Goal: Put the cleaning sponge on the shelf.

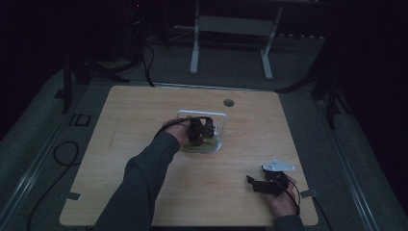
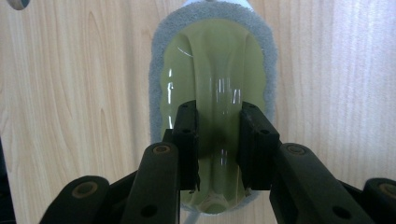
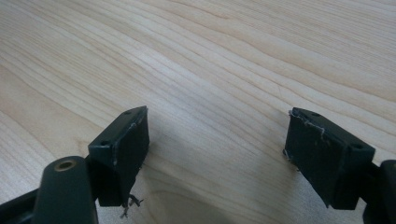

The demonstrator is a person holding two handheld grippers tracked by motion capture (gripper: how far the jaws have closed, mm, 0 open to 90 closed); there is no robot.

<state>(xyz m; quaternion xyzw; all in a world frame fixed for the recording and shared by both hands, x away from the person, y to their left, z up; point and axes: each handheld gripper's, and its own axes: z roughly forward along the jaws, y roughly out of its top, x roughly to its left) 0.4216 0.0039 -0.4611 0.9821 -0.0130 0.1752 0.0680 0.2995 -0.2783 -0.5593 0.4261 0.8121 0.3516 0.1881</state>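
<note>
left gripper (image 2: 218, 144): jaws closed on scrubber (image 2: 212, 70) handle ridge, mid-worktop (image 1: 144, 125), for lifting | right gripper (image 3: 217, 156): jaws wide, empty, parked near right front corner

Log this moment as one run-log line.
left tongs: shut on green scrubber handle | right tongs: open, idle | table

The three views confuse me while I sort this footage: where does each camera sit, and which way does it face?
High view: above the person's side, looking forward and down on the table; both forearms, left gripper, right gripper.
Left gripper view: looks down its jaws at a green-handled scrubber.
Right gripper view: looks along open jaws at bare wood.
Shared: high and left gripper views show the scrubber.
</note>
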